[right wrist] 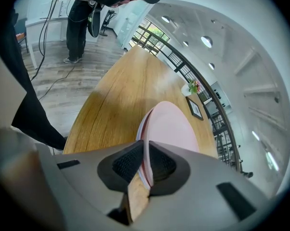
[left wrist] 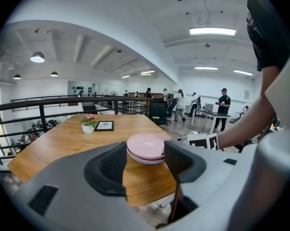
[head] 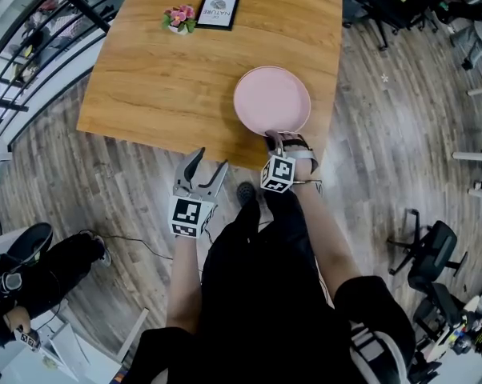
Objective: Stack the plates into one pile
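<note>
Right gripper (right wrist: 146,165): fingers narrow, pinching top plate (head: 271,98) rim; centre it on pile (left wrist: 141,160) before release. Left gripper (head: 211,160): fingers wide, empty.

Bare wood runs wide across the table (head: 153,78), open to me from its near and left edges. The pink plates (head: 271,98) block the near edge at right; flower pot (head: 178,18) and framed card (head: 217,10) crowd the far edge

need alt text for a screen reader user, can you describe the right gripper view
The right tongs are closed on the near rim of a round pink plate lying on a light wooden table. Beyond it stand a small pot of pink flowers and a black-framed card.
</note>
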`<state>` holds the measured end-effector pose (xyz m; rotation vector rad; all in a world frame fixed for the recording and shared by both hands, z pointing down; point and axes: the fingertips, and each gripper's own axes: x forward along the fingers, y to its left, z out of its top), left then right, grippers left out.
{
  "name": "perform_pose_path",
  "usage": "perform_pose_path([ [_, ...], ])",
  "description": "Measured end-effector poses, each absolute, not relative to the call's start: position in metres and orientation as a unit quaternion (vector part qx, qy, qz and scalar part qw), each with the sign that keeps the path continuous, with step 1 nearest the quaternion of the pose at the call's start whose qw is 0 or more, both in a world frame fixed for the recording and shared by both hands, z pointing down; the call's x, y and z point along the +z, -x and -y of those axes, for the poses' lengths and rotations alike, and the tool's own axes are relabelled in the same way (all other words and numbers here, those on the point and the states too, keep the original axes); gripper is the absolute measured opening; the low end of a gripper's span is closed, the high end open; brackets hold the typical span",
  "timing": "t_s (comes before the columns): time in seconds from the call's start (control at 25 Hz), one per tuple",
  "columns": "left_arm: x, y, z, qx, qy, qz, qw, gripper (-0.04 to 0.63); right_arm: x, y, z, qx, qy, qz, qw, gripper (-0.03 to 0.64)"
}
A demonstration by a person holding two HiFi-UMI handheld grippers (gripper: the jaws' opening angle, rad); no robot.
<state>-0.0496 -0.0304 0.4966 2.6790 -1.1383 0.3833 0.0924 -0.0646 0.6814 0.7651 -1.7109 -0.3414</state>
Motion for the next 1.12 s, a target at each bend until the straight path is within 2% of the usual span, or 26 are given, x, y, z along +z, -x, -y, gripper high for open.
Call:
perform_pose_path([
  [0.16, 0.494, 0.05, 0.032, 0.126, -0.909, 0.384, 0.099, 0.25, 0.681, -0.092, 0.066, -0.135, -0.337, 0.734, 0.574, 0.049],
  [0.28, 0.494, 0.048, 0.032, 0.127, -0.91, 0.381, 0.1, 0.25, 0.677, -0.093, 0.064, -0.121, -0.349, 0.741, 0.561, 0.106],
  [0.56, 0.491, 0.046, 0.034, 0.129, -0.913, 0.377, 0.093, 0.25, 0.671, -0.107, 0.053, -0.107, -0.358, 0.743, 0.554, 0.107],
  [0.64, 0.491, 0.048, 0.035, 0.13, -0.912, 0.377, 0.094, 0.25, 0.662, -0.112, 0.051, -0.107, -0.372, 0.746, 0.543, 0.093],
  [0.72, 0.491, 0.047, 0.033, 0.128, -0.914, 0.374, 0.097, 0.25, 0.649, -0.117, 0.048, -0.111, -0.389, 0.748, 0.526, 0.03],
  [0.8, 0.489, 0.045, 0.031, 0.124, -0.916, 0.368, 0.101, 0.25, 0.634, -0.123, 0.044, -0.108, -0.403, 0.753, 0.509, 0.009],
  [1.12, 0.482, 0.033, 0.023, 0.125, -0.925, 0.348, 0.092, 0.236, 0.589, -0.151, 0.032, -0.031, -0.466, 0.772, 0.431, 0.009],
])
